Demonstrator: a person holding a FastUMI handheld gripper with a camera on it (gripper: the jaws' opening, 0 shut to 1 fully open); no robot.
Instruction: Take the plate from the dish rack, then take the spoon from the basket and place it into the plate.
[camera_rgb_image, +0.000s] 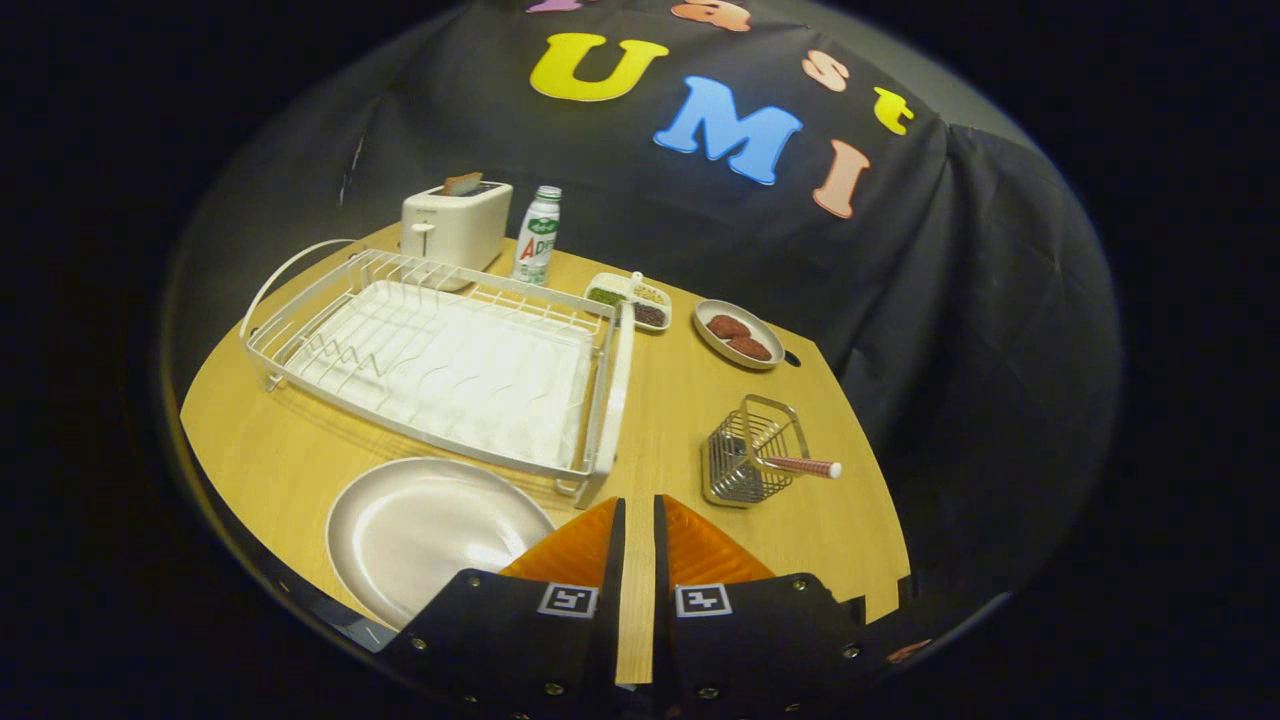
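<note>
I judge the first half done: the plate (430, 535) lies flat on the table (680, 400) before the empty dish rack (440, 370), while my gripper (640, 515), fingers nearly pressed together and holding nothing, must fetch the spoon (800, 466) from the basket (750, 455).

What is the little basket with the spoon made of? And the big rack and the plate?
The basket looks like bare shiny metal wire, a see-through silvery grid. The dish rack looks like wire coated matte white. The plate looks like glazed ceramic, or maybe plastic: smooth, pale, with soft glare. The gripper hangs nearly shut, holding nothing.
</note>
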